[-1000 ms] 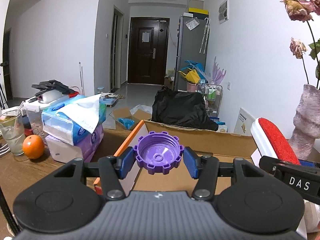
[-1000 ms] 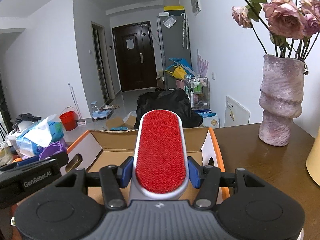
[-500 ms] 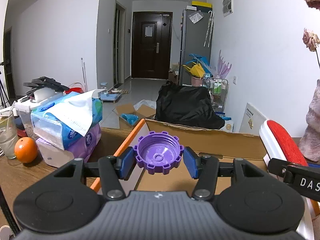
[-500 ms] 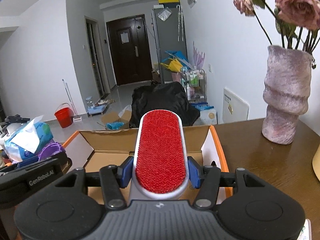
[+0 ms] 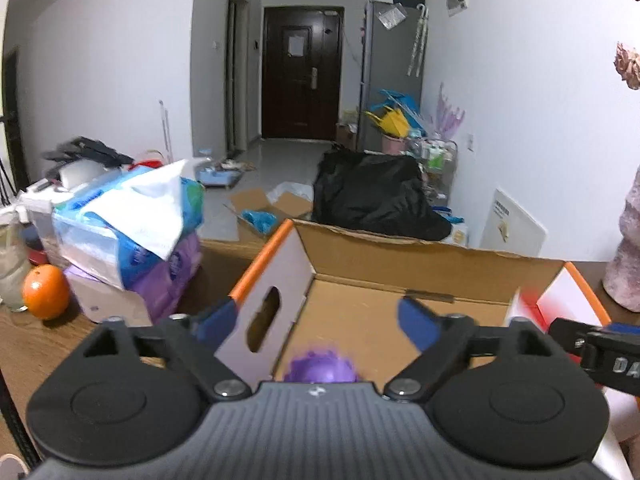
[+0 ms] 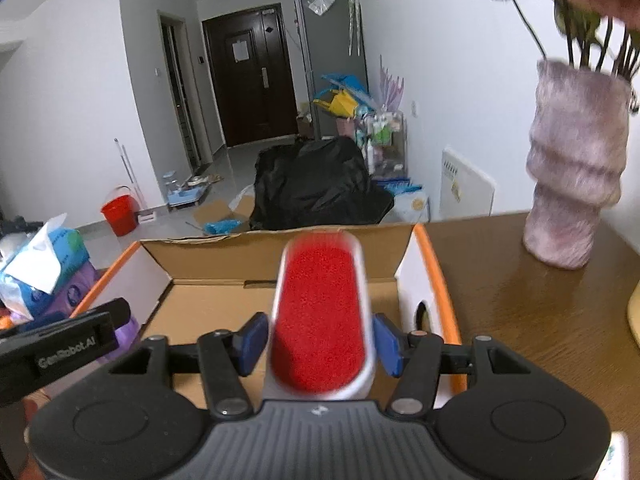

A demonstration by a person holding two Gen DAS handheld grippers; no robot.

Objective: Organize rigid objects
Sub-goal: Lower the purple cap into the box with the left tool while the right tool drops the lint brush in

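Both hand-held grippers letting go over the cardboard box (image 5: 400,264).
Left hand-held gripper (image 5: 316,322) just opened wide, purple cap (image 5: 320,368) blurred, loose below the pads, over the box floor. Right hand-held gripper (image 6: 318,338) just opened, red lint brush (image 6: 318,312) between pads, gaps on both sides.

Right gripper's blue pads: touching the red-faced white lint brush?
Apart. The right wrist view shows the right gripper with jaws just opened, a gap between each blue pad and the red-faced white lint brush, over the cardboard box.
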